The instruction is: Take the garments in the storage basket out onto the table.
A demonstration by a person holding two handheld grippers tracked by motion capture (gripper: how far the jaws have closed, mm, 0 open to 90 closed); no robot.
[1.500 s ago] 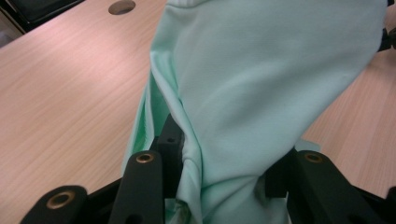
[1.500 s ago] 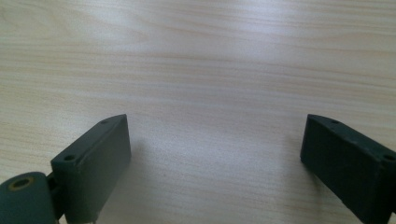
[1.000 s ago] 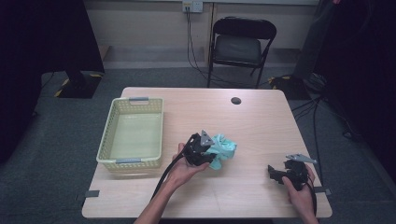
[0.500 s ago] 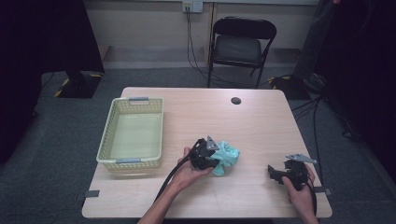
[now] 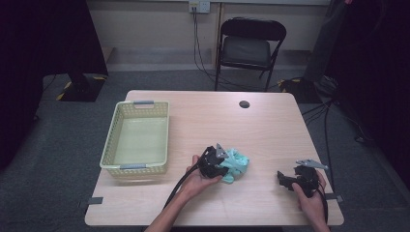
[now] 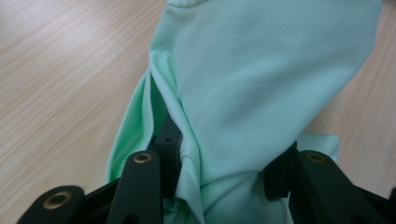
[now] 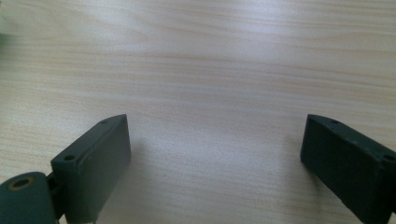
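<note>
Mint-green cloth [image 6: 261, 88] sits bunched between the left gripper [image 6: 219, 179] fingers [image 6: 140, 182].

On the surface [image 5: 270, 125], the basket [image 5: 138, 137] sits along the left edge, the cloth [image 5: 235, 163] lies near the front edge with the left gripper [image 5: 218, 164] touching it, and the right gripper [image 5: 290, 179] rests by the front right corner.

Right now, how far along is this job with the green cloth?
Early. The left gripper has its jaws closed on the bunched mint-green cloth, which lies on the table. The right gripper waits open and empty. The basket holds nothing yet; moving the cloth there probably remains.
</note>
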